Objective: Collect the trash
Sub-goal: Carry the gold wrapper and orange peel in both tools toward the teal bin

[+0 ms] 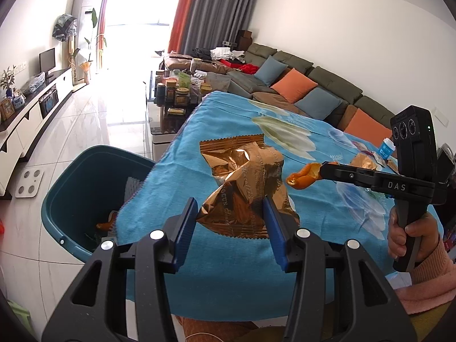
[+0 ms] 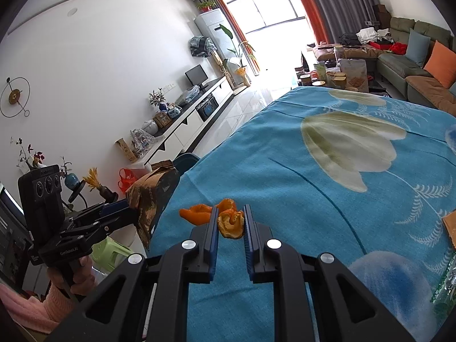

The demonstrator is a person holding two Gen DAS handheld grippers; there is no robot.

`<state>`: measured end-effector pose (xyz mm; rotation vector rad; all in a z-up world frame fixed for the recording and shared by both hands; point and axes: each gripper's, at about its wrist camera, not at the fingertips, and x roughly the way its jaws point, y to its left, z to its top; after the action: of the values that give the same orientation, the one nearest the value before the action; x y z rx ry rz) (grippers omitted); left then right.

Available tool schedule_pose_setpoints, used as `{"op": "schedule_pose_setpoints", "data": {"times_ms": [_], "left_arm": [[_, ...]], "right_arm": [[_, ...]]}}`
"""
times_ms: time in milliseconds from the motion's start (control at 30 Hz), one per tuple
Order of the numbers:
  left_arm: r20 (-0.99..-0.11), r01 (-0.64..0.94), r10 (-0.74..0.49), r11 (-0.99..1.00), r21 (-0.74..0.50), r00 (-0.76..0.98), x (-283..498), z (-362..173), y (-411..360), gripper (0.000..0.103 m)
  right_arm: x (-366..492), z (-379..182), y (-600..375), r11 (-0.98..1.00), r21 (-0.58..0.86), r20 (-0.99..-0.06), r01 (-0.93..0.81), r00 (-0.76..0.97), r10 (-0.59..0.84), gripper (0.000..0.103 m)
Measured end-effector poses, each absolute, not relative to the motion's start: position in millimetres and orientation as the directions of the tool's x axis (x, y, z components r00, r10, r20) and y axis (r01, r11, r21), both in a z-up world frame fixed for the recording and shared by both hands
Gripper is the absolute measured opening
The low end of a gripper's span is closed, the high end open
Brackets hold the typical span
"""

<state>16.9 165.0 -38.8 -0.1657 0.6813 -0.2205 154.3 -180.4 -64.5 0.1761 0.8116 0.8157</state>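
Observation:
My left gripper [image 1: 230, 202] is shut on a crumpled copper foil wrapper [image 1: 245, 176] and holds it above the blue flowered tablecloth [image 1: 228, 270] near the table's left edge. The wrapper also shows in the right wrist view [image 2: 151, 196]. My right gripper [image 2: 230, 216] is shut on an orange peel [image 2: 230, 222] just above the cloth; the peel shows in the left wrist view [image 1: 303, 176] at the gripper's tip. A teal trash bin [image 1: 71, 188] stands on the floor left of the table, with peel pieces inside.
More wrappers and a small blue-white cup [image 1: 386, 148] lie at the table's far right. A wrapper [image 2: 450, 225] lies at the right edge. A cluttered coffee table [image 1: 176, 91] and sofa [image 1: 313, 85] stand beyond. A green stool [image 2: 111, 250] stands below.

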Motion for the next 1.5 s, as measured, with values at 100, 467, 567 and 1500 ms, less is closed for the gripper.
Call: {"op": "schedule_pose_setpoints", "data": {"times_ms": [100,467,567,1500], "left_arm": [[-0.604,0.139,-0.247,0.965,-0.221,0.758,16,-38,169,0.047],[-0.604,0.116,-0.226,0.970,-0.215,0.764,16,-39,177,0.047],[-0.604,0.109,-0.220,0.970,-0.215,0.766,16,-38,180,0.047],[-0.607,0.033,-0.157,0.977,-0.210,0.779,17,-38,208,0.047]], "right_arm": [[155,-65,-176,0.684,0.439,-0.576,-0.583,0.402,0.712,0.015],[162,-67,-165,0.667,0.451,-0.574,-0.594,0.379,0.726,0.015],[163,-67,-162,0.662,0.454,-0.574,-0.597,0.372,0.729,0.015],[169,-58,-125,0.614,0.444,-0.576,-0.653,0.317,0.754,0.015]]}}
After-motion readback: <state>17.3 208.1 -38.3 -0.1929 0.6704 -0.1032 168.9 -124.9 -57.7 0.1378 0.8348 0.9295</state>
